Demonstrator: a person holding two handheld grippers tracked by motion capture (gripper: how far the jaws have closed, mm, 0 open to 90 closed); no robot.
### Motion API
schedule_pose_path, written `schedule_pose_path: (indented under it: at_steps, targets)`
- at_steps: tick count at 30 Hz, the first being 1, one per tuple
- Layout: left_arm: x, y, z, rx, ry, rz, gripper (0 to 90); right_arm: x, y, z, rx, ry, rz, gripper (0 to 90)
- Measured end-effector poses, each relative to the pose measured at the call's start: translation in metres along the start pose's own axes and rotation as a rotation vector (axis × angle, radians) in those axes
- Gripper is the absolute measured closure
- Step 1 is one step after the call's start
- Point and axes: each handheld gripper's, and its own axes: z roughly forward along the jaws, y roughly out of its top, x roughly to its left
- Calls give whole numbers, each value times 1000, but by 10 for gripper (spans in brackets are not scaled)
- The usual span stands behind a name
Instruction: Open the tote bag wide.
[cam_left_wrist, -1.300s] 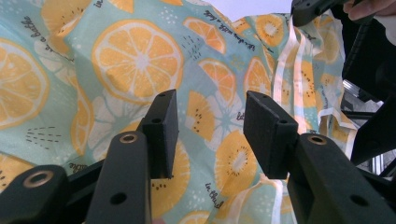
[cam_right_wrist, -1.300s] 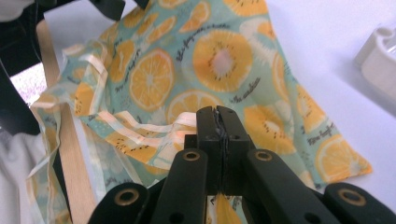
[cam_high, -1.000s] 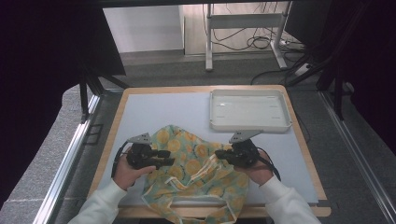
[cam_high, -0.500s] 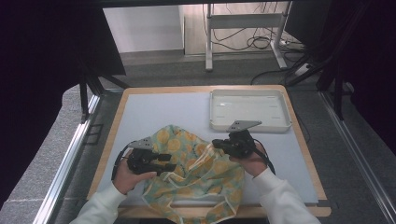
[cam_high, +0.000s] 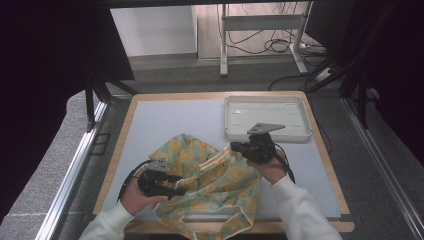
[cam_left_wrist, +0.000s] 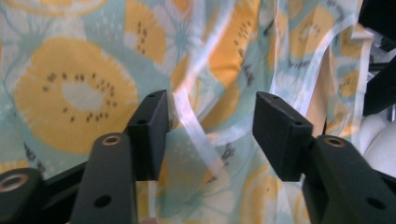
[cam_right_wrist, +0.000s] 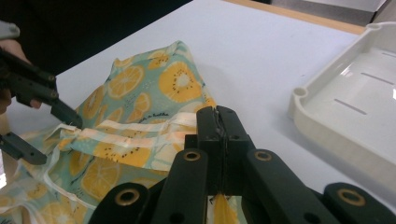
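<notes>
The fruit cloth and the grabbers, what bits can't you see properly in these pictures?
- The fruit-print cloth: in the high view its near edge is cut off by the bottom of the picture, and its bunched folds hide its whole shape.
- The right gripper: in the right gripper view the shut fingers cover the bit of cloth they pinch.
- The left gripper: in the left gripper view the cloth hides the table beyond.
- The white tray: cut off by the right edge.

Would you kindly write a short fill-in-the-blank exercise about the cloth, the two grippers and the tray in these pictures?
1. The right gripper is ____ on the fruit-print cloth.
2. The left gripper has its jaws ____, with the cloth between them.
3. The white tray lies at the table's far ____ corner in the high view.
4. The tray holds ____ cloth.

Missing words: shut; open; right; no
</notes>
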Motion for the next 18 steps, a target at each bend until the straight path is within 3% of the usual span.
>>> schedule_pose_path:
  at_steps: [7, 11, 18]
  targets:
    - [1, -1, -1, 33, 7, 2, 828, -1, 2, -2, -15, 0, 6, 883]
    - [4, 4, -11, -17, 18, -1, 875, -1, 7, -6, -41, -3, 3, 883]
    - [17, 18, -30, -101, 80, -24, 891, -6, 23, -9, -80, -37, -4, 882]
